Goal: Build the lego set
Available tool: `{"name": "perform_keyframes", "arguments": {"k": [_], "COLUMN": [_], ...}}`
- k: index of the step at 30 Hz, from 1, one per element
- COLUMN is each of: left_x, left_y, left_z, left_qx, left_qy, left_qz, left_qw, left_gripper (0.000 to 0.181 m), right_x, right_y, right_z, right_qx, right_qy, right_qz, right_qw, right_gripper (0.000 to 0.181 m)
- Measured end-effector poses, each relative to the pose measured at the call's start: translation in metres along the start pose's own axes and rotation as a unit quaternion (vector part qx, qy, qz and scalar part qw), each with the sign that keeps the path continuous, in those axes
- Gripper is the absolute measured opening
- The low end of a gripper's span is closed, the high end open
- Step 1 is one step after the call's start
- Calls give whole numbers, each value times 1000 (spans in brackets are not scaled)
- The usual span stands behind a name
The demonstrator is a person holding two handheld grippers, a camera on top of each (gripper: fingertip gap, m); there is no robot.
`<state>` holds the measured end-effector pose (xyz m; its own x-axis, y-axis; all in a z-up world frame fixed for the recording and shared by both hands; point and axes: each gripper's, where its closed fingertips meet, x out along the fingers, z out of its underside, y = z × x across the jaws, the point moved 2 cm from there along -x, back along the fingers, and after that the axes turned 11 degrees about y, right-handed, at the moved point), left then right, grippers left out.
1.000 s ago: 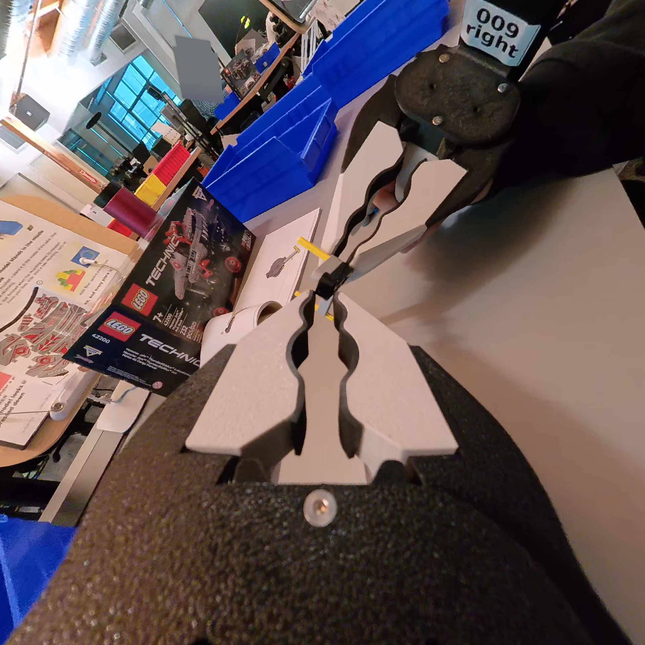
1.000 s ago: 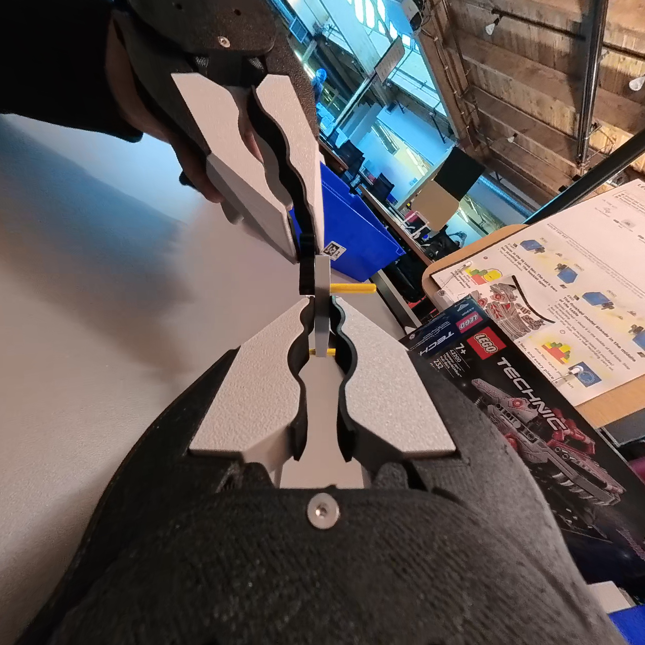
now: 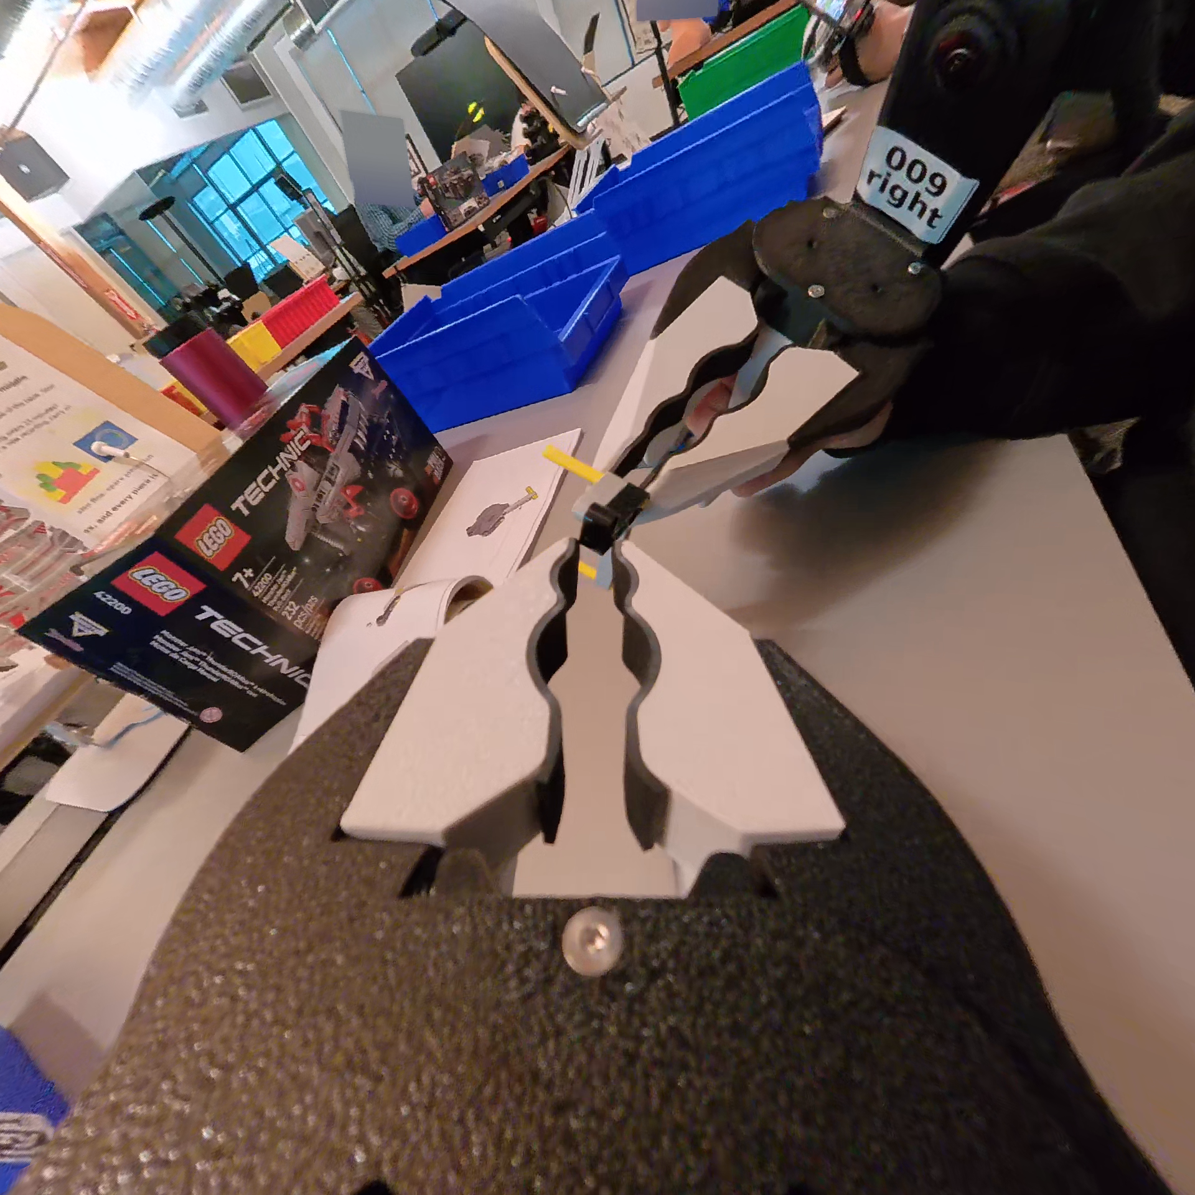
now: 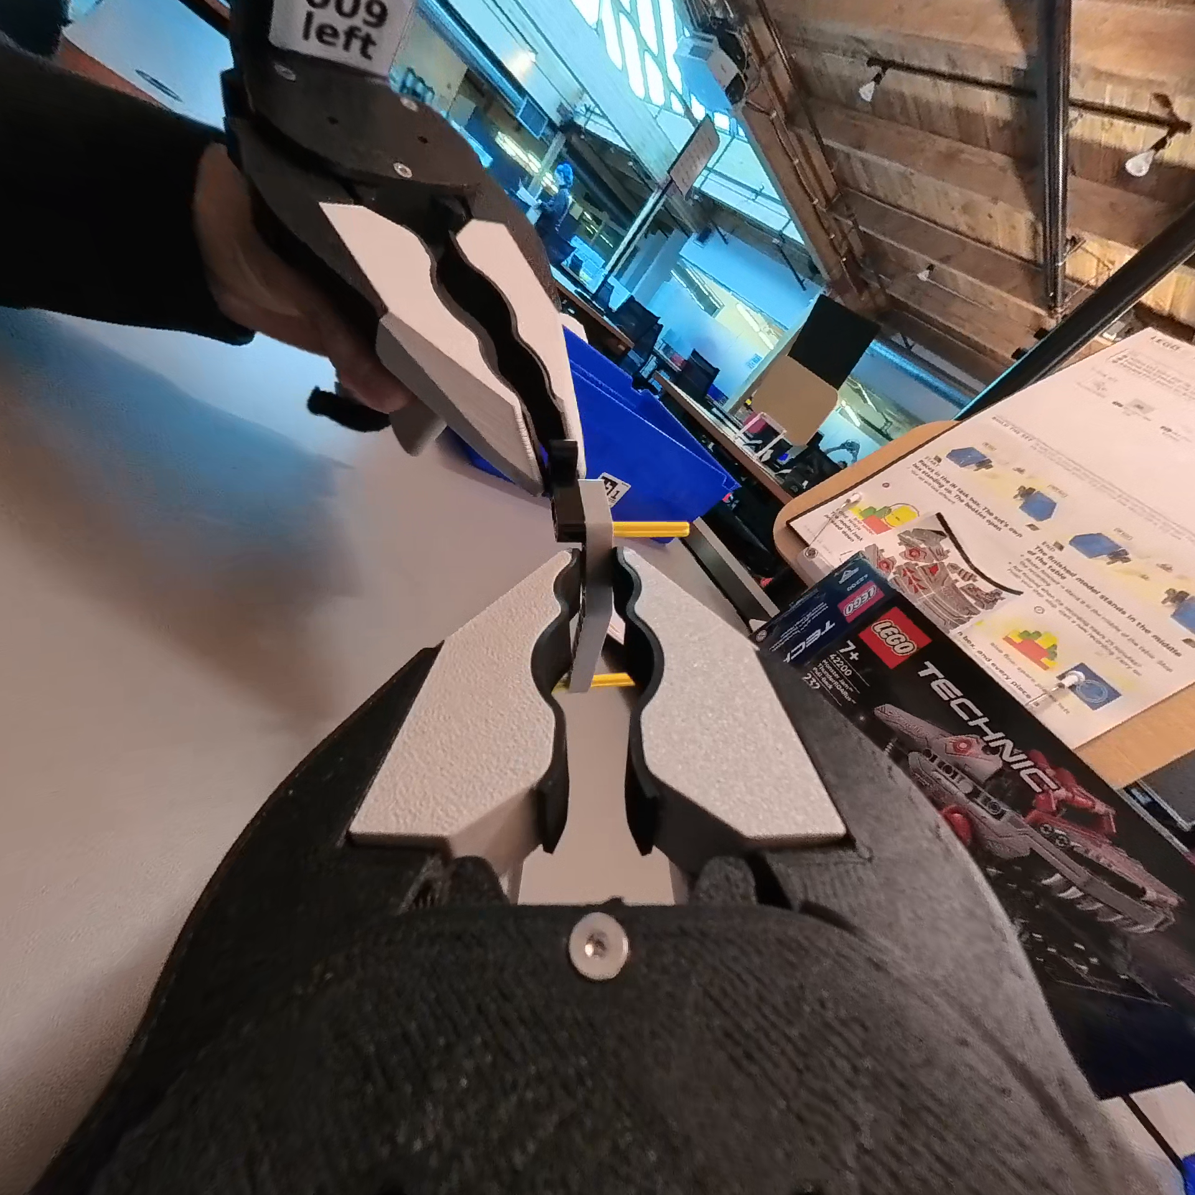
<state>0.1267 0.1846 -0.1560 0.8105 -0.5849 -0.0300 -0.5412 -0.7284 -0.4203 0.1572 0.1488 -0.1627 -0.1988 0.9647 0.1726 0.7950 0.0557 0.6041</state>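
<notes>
We hold the grey beam (image 4: pixel 592 608) in the right gripper (image 4: pixel 595 562), jaws narrow on it, long axis toward 12 o'clock. Left gripper (image 4: pixel 559 482), from 11, pinches a black piece (image 4: pixel 566 491) against its tip. Yellow axles (image 4: pixel 650 530) point to 3.

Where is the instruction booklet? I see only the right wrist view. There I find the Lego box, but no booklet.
Observer: The instruction booklet lies open on the white table, right beside the Lego box. One page curls up.
Operator: What stands beyond the box? My view cuts off there.
Observer: A maroon cup stands just behind the box.
</notes>
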Motion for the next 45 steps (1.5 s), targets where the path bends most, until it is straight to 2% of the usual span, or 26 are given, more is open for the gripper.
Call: {"name": "perform_keyframes", "arguments": {"k": [6,12,17,22,27,29,31,32,34,36,37,39,42,44,45], "left_x": [0,1,1,5,4,4,3,3,2,1,1,3,9,13,15], "left_y": [1,0,-1,-2,-5,-7,-9,-10,-12,-12,-12,-12,-12,-13,-14], "left_z": [-6,-10,-7,-8,-10,-8,-7,-7,-7,-9,-11,-11,-9,-8,-8], "left_qx": [-26,-138,-200,-280,-322,-338,-356,-363,-379,-394,-402,-427,-492,-534,-548], "left_qy": [19,61,56,81,100,101,97,97,92,96,101,103,109,119,126], "left_qz": [4,16,26,32,36,32,28,25,17,16,17,14,5,-4,-7], "left_qw": [999,988,978,956,941,935,929,926,921,914,910,898,864,837,827], "left_gripper": [6,6,6,6,6,5,5,5,5,4,4,4,4,4,4], "right_x": [-1,-4,-4,-6,-12,-15,-21,-28,-52,-87,-105,-134,-158,-158,-150], "right_y": [1,6,6,10,17,22,30,38,67,99,105,114,113,98,95], "right_z": [-4,-14,-13,-13,-16,-18,-27,-28,-12,11,21,40,69,72,61], "right_qx": [17,39,35,52,71,72,72,67,72,130,167,224,283,291,276], "right_qy": [18,59,59,69,88,90,92,73,-25,-123,-147,-171,-216,-237,-218], "right_qz": [0,7,7,10,6,7,-16,-35,-43,-21,-23,-5,5,-37,-49], "right_qw": [1000,997,998,996,994,993,993,994,996,984,975,959,935,926,935], "right_gripper": [6,7,7,8,13,19,33,42,60,74,75,74,76,74,74]}}
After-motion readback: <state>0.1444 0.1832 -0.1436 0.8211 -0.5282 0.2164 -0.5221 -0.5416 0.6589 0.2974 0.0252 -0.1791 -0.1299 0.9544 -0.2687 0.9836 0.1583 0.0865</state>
